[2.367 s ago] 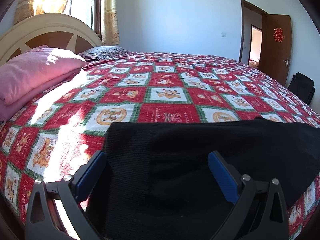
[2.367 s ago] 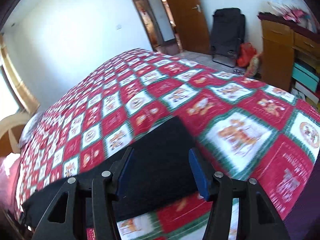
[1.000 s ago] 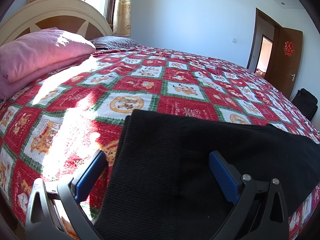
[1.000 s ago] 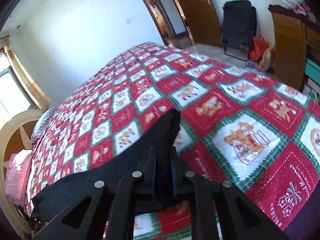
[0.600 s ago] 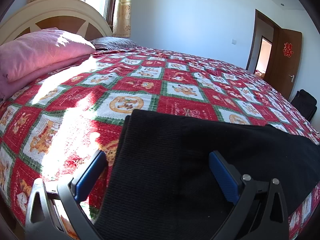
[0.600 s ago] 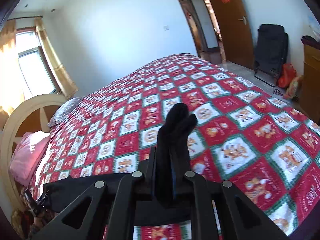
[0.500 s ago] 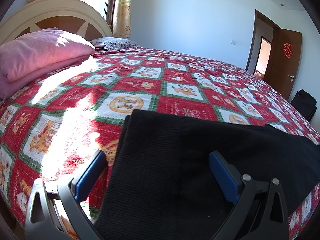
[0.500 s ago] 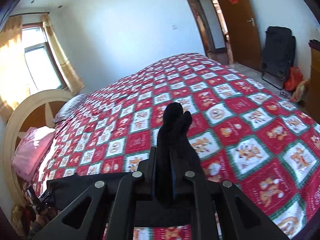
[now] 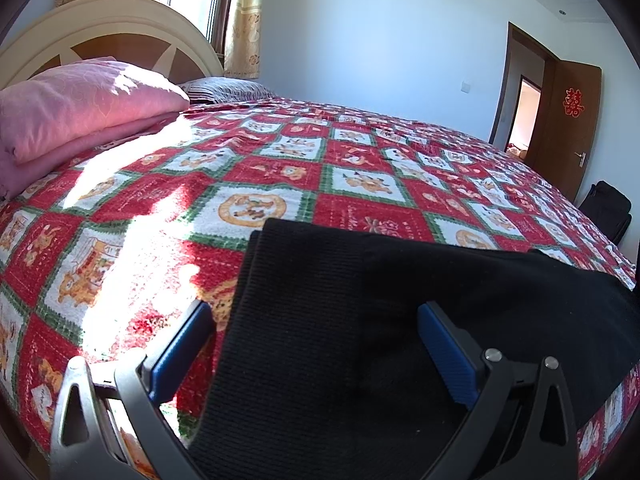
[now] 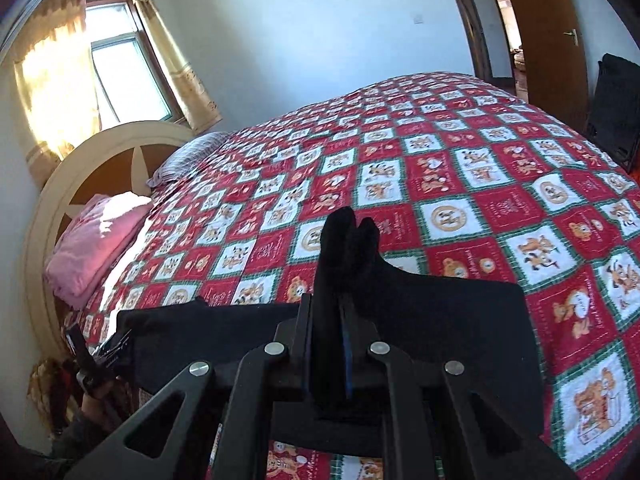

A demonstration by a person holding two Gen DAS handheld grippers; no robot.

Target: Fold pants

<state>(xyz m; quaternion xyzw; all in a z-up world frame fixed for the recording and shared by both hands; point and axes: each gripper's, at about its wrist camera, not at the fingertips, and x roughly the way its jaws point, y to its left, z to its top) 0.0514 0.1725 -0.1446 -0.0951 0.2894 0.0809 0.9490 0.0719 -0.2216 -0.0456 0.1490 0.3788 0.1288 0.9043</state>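
Currently: black pants (image 10: 448,320) flat on quilt (image 10: 500,168) near bed edge | long axis across the bed, along that edge | right gripper (image 10: 344,316) clamped on bunched pant end, standing upright | left gripper (image 9: 316,344) spread wide over other end

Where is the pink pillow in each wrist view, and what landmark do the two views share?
Left wrist: pink pillow at upper left, by the headboard, sunlit on top.
Right wrist: pink pillow at mid left, at the foot of the headboard.
Shared landmark: the brown door with its red ornament, at right in the left view and at upper right in the right view.
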